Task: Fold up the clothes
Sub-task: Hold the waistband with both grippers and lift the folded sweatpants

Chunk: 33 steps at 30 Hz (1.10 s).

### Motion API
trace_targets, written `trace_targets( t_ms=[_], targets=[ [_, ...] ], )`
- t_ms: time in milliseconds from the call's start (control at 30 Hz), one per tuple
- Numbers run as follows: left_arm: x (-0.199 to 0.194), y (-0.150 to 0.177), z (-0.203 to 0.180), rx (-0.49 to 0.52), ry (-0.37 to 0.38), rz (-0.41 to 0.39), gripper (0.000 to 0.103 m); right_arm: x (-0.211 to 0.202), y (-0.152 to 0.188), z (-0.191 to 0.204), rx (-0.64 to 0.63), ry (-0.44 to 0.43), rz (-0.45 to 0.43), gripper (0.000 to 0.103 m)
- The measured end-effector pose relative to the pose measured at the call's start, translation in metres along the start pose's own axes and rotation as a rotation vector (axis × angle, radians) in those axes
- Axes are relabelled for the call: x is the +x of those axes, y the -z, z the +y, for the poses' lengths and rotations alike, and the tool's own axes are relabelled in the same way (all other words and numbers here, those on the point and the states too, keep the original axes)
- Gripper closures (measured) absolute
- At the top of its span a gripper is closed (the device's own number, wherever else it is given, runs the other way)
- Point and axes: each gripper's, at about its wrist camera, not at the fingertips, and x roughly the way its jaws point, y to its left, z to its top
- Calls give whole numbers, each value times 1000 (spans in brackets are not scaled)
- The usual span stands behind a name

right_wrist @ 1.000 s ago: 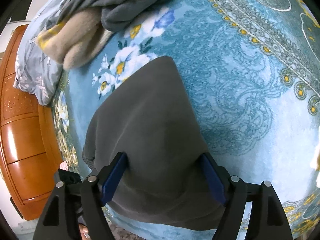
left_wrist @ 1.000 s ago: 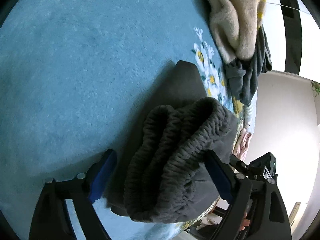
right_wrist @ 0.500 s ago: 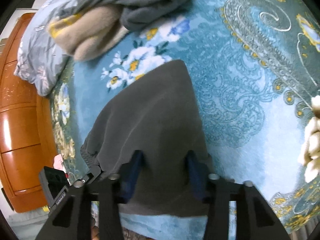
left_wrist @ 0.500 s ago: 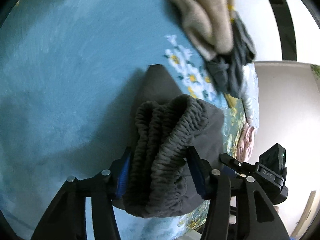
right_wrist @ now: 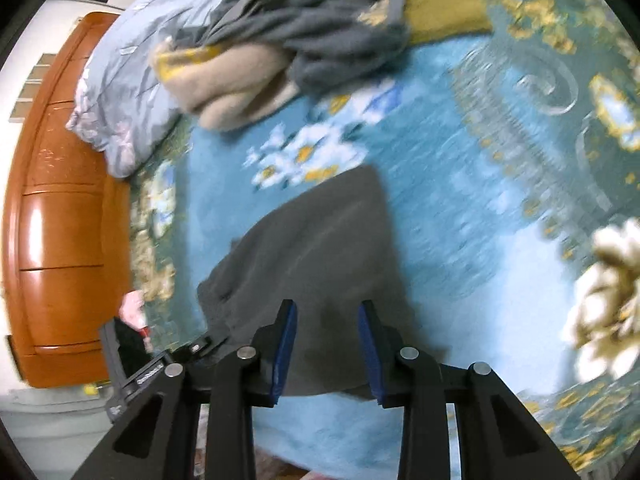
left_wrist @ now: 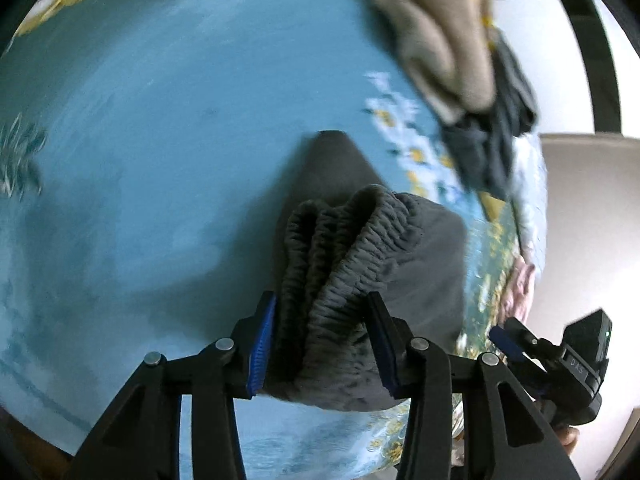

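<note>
- The left gripper [left_wrist: 320, 344] has just squeezed in and pinches the bunched stretchy waist of the grey pants [left_wrist: 340, 264].
- The right gripper [right_wrist: 326, 350] pinches their flat near edge.
- The pants lie on the blue bed cover [left_wrist: 160, 140].
- More clothes [right_wrist: 280, 52] sit piled at the far side.

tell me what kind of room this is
Probably a bedroom: a blue floral blanket spread like a bed cover, a rumpled pale quilt at its edge, and a wooden dresser alongside.

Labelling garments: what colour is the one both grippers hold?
Dark grey garment, plain, with a ribbed elastic waistband; clearest in the right wrist view.
</note>
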Motion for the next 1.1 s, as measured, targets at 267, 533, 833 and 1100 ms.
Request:
trace_targets(
  t_ms=[267,533,833,1100],
  targets=[
    [16,-4,22,-54,10,18,51,50,-4,-27,82,-111,98,28],
    [28,-8,43,-101,89,53,23,91,-1,-14,23,-46,135,17],
    [34,-8,49,-161,253,14,39,102,0,-32,152,-73,171,13],
    [6,-12,29,-94,244,-20,55,78,1,-16,139,-83,168,40]
  ],
)
